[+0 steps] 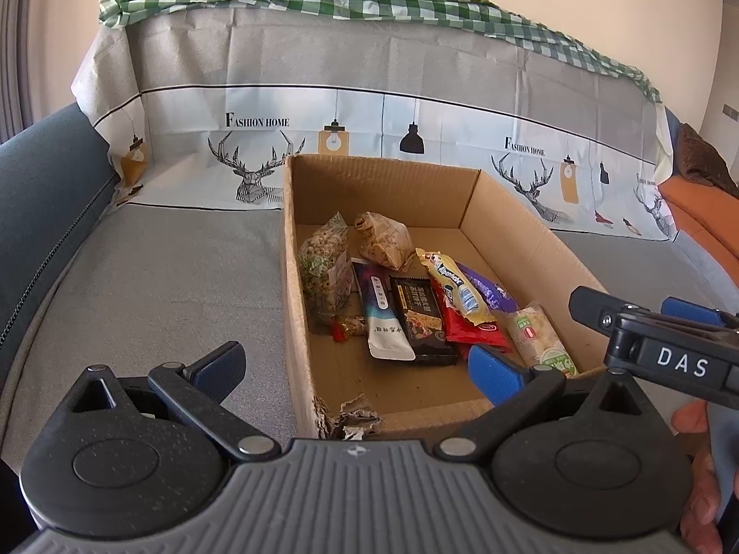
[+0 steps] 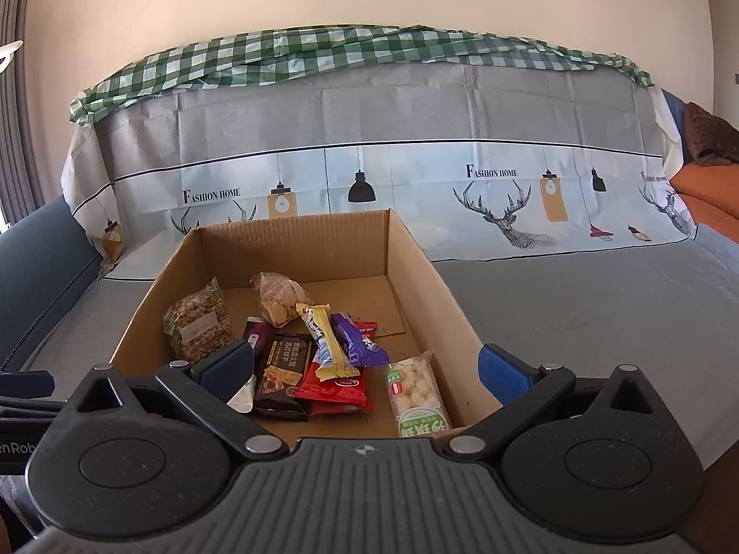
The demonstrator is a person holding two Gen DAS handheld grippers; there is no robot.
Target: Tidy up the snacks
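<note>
An open cardboard box [image 1: 522, 240] [image 2: 420, 258] sits on a grey-covered sofa seat. Several snack packs lie inside: a clear bag of puffed grain [image 1: 323, 267] [image 2: 198, 323], a bag of biscuits [image 1: 383, 240] [image 2: 279, 298], a black bar [image 1: 418, 318] [image 2: 284, 371], a red pack [image 1: 466, 328] [image 2: 335, 390], a yellow bar [image 1: 455, 286] [image 2: 323, 341], a purple bar [image 1: 489, 288] [image 2: 358, 339] and a green-labelled pack [image 1: 542, 337] [image 2: 415, 392]. My left gripper [image 1: 358, 364] is open and empty over the box's near left corner. My right gripper [image 2: 367, 369] is open and empty over the box's near edge; it also shows in the left wrist view [image 1: 646, 314].
The box's near left corner [image 1: 351, 415] is torn. A printed cover with deer and lamps [image 2: 508, 194] drapes the sofa back, with a green checked cloth [image 2: 351, 55] on top. A dark blue cushion [image 1: 41, 212] lies left; an orange cushion [image 2: 711, 203] right.
</note>
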